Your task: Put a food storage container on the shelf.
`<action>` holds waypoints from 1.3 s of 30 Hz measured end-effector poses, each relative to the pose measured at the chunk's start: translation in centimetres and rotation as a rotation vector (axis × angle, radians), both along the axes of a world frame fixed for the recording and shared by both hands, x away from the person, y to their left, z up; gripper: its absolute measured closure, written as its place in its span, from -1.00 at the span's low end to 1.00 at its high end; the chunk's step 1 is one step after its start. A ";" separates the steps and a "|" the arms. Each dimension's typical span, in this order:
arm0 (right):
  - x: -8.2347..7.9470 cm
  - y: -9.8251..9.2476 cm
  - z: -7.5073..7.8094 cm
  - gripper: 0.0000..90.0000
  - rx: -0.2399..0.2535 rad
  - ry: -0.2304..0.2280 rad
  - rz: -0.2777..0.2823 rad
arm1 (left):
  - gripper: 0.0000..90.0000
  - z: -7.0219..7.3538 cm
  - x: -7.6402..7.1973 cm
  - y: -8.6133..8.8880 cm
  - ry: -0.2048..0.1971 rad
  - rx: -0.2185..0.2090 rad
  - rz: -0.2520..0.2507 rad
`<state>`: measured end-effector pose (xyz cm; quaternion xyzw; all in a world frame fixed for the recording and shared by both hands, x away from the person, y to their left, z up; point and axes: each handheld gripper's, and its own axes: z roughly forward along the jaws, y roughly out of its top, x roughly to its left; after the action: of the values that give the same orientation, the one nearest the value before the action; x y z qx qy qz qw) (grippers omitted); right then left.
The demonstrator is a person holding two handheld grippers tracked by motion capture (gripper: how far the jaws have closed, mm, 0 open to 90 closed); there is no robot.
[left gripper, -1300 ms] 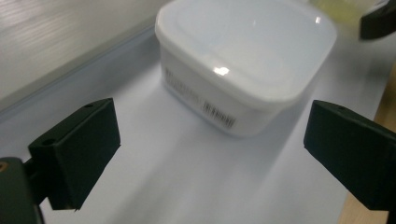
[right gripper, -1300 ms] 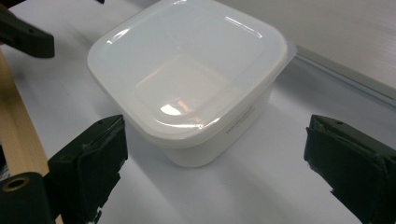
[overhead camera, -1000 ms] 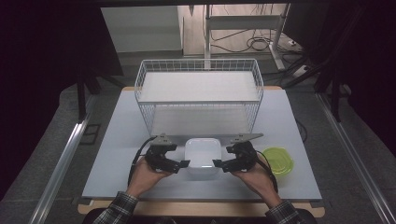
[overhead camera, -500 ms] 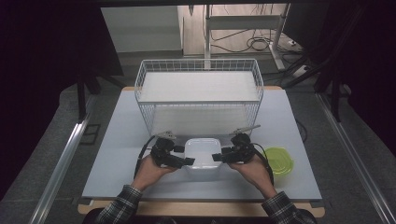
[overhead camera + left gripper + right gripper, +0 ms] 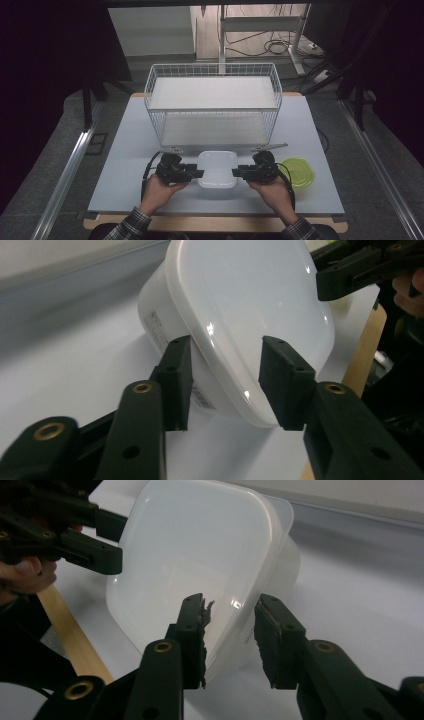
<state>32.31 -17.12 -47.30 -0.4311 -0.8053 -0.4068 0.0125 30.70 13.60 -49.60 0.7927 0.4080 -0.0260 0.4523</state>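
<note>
Left tool [image 5: 199, 173]: approaches the white lidded container [image 5: 217, 169] from its left side. Jaws have just been closing and now straddle the lid's rim, one above and one below. From the left gripper view the pads [image 5: 176, 382] look to be on the plastic, so I read it as clamped on the rim.

Container: sits near the middle of the desk's [image 5: 130, 165] front edge, just in front of the wire basket [image 5: 212, 102]. Lid on. Gripped at opposite sides, probably so it lifts level without tipping.

Right tool [image 5: 236, 173]: mirrors the left from the other side, jaws likewise just closing across the rim; the pads [image 5: 192, 630] appear pressed on it.

Green lid or dish [image 5: 297, 171] lies near the front right corner, beside the right hand, untouched.
</note>
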 end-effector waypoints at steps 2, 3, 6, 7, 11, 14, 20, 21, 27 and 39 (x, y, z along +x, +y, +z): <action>-0.4 -0.2 -0.1 0.55 0.024 0.008 -0.018 | 0.38 -0.1 -0.6 0.1 0.010 -0.017 0.024; -0.6 -0.3 -0.1 0.57 0.035 0.011 -0.024 | 0.41 -0.1 -0.8 0.1 0.010 -0.022 0.036; -1.1 -0.6 -0.2 0.63 0.074 0.024 -0.038 | 0.47 0.0 -1.4 -0.1 0.003 -0.015 0.062; -1.2 -0.7 -0.3 0.64 0.084 0.029 -0.042 | 0.49 0.0 -1.5 -0.1 -0.001 -0.014 0.072; -1.5 -0.8 -0.3 0.77 0.093 0.007 -0.059 | 0.70 0.1 -1.6 0.0 -0.024 -0.012 0.117; -1.7 -0.2 -0.1 0.77 0.054 -0.047 -0.056 | 0.71 -0.1 -1.4 0.2 -0.020 -0.024 0.127; -1.6 0.0 -0.1 0.77 0.051 -0.083 -0.064 | 0.71 -0.2 -1.6 -0.1 -0.039 -0.009 0.157; -1.7 0.1 -0.1 0.77 0.049 -0.094 -0.067 | 0.71 -0.2 -1.6 -0.1 -0.040 -0.010 0.163; -1.4 0.1 0.1 0.76 0.060 -0.124 -0.092 | 0.72 0.2 -1.6 -0.2 -0.063 -0.026 0.184; -1.1 0.0 1.5 0.73 0.080 -0.204 -0.121 | 0.75 2.7 -1.4 -0.3 -0.142 -0.038 0.176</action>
<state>31.25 -17.08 -45.79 -0.4345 -0.7580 -0.4803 -0.0768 29.31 13.34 -46.93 0.7448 0.4425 0.0626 0.4956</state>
